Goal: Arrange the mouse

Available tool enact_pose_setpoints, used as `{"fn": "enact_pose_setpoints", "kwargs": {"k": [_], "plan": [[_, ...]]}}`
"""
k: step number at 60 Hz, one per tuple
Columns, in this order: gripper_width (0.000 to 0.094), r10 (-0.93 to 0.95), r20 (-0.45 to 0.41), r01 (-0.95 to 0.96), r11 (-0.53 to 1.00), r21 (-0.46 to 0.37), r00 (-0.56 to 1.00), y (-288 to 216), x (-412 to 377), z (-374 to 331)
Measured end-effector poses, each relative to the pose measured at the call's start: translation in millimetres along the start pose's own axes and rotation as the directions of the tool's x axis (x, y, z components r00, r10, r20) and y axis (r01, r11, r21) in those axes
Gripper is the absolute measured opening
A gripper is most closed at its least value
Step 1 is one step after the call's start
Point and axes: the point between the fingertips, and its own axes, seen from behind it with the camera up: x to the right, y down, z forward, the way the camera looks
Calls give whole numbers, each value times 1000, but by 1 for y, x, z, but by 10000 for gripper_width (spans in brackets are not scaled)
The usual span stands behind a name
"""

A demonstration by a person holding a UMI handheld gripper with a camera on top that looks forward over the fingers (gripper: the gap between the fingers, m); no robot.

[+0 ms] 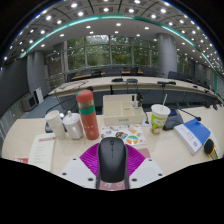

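Jaws of the gripper [112, 170] closed on the black mouse [112, 158] above the table [170, 148]

No readable text anywhere. Paper cup [159, 118] has a green print, too small to make out. Red bottle [88, 114] label is illegible. Sheet of paper [41, 152] left of the fingers shows faint print, unreadable. Blue booklet [193, 134] on the right carries no legible marks. Nothing legible on the mouse [112, 158].
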Motion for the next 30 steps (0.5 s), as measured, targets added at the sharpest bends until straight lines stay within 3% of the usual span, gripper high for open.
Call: {"fn": "enact_pose_setpoints", "kwargs": {"k": [13,21,25,30], "plan": [[329,3,9,-1,987,-158,1000,92,26,58],[443,1,17,2,982,-190,1000,112,25,69],[539,-2,29,7,982,-188,1000,111,23,64],[864,7,46,2,980,-200,999,108,18,48]]}}
